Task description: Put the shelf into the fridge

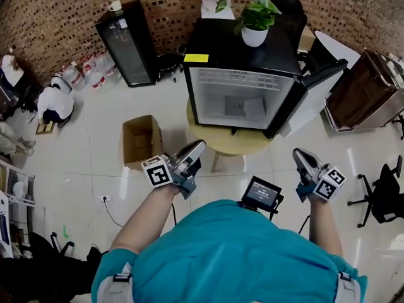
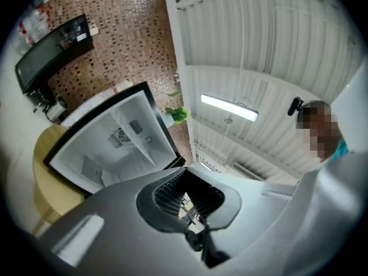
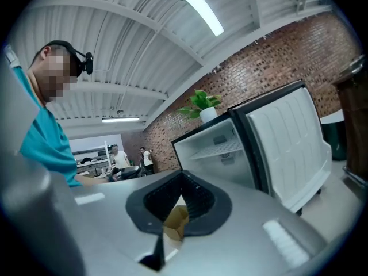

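A small black fridge (image 1: 243, 68) stands on a round wooden table (image 1: 228, 145) with its door (image 1: 309, 100) swung open to the right. A white wire shelf (image 1: 238, 81) sits level in the upper part of its white interior; it also shows in the right gripper view (image 3: 221, 149). My left gripper (image 1: 197, 146) and right gripper (image 1: 298, 153) hover in front of the table, short of the fridge, one on each side. Both are shut with nothing between the fingertips (image 2: 184, 175) (image 3: 183, 179). The left gripper view shows the open fridge (image 2: 109, 145) tilted.
An open cardboard box (image 1: 140, 141) lies on the floor left of the table. A tall black cooler (image 1: 128, 46) stands by the brick wall. A potted plant (image 1: 255, 21) tops the fridge. A brown cabinet (image 1: 366, 90) and office chair (image 1: 385, 194) are at the right.
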{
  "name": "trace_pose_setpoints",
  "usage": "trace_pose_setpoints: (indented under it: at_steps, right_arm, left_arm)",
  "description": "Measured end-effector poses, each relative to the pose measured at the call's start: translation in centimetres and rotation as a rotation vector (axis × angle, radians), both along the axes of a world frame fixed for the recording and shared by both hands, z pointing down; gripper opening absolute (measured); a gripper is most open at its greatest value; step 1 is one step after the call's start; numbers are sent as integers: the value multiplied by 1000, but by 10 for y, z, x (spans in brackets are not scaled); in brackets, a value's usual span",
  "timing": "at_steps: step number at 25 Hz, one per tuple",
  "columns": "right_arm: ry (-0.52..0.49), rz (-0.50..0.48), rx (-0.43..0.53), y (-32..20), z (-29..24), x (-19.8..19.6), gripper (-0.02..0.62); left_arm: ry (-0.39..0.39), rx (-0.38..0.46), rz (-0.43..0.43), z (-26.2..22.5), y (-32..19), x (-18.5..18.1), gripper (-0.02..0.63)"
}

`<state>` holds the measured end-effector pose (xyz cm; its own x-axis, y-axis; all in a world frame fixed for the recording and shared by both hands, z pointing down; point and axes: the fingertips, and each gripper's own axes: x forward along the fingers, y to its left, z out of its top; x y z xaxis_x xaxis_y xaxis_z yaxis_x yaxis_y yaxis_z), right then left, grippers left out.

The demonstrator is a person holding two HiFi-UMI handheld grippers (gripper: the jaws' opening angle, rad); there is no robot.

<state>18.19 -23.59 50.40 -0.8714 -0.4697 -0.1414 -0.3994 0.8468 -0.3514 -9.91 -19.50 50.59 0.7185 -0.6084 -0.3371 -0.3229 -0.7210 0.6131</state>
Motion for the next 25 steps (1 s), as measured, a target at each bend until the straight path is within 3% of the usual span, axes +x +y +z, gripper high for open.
trace_pose_setpoints:
  at_steps: [5,10,17,25]
  right_arm:
    - [-33,24,-9,49,-1,-57,2]
    - [-21,-1,37,97,-9,-70,2]
    - [-11,-96,127,179,5,-31,2]
    - [-11,-215,99,212,58,7,2]
  left_arm:
    - [-114,51,17,4,65,-64,0]
    - [-106,88,-30,12,122,-86,0]
    - [-131,113,-155,41,229,-43,0]
    - [-171,59,-217,81,293,33,0]
